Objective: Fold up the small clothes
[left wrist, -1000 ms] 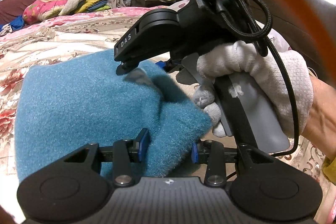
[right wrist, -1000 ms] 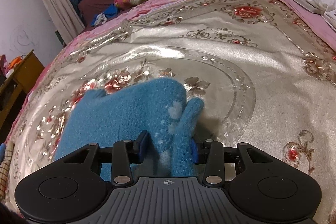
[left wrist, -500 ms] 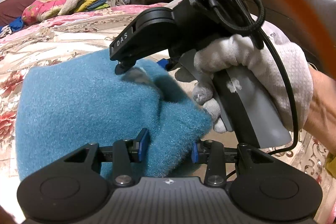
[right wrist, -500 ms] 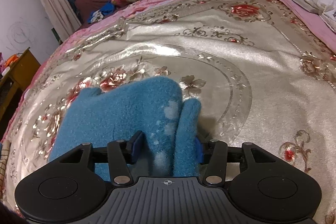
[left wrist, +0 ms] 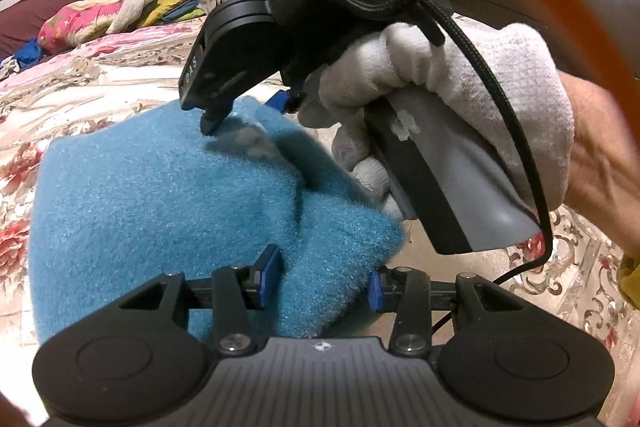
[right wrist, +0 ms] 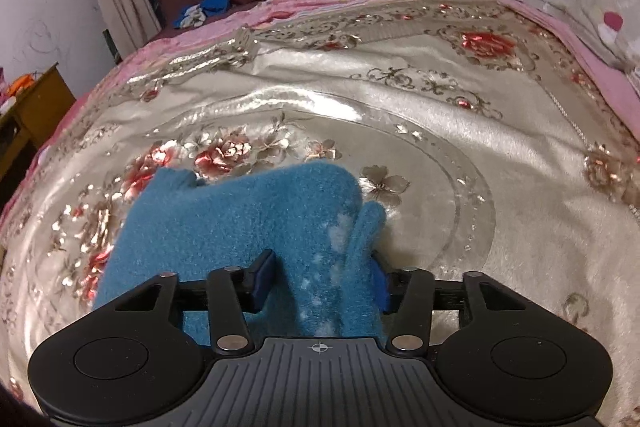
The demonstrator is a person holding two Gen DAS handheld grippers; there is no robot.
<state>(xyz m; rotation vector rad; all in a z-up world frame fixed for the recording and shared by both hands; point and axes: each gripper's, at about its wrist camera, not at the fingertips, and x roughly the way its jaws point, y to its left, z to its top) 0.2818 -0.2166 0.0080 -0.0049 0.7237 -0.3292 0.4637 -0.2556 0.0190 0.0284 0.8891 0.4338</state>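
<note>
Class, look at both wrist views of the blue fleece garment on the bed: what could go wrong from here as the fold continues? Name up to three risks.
1. The left gripper, jaws opening, holds only a bunched corner of the blue fleece garment; it may slip free.
2. The right gripper, jaws closing, straddles a thick fold, so layers may shift unevenly.
3. The shiny bedspread looks slick; the garment might slide.

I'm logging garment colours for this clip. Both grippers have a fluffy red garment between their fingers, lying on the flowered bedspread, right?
Not quite: the fluffy garment is blue, not red, as the right wrist view shows. The rest holds: it sits between the fingers of the left gripper and right gripper, on the flowered bedspread.
</note>
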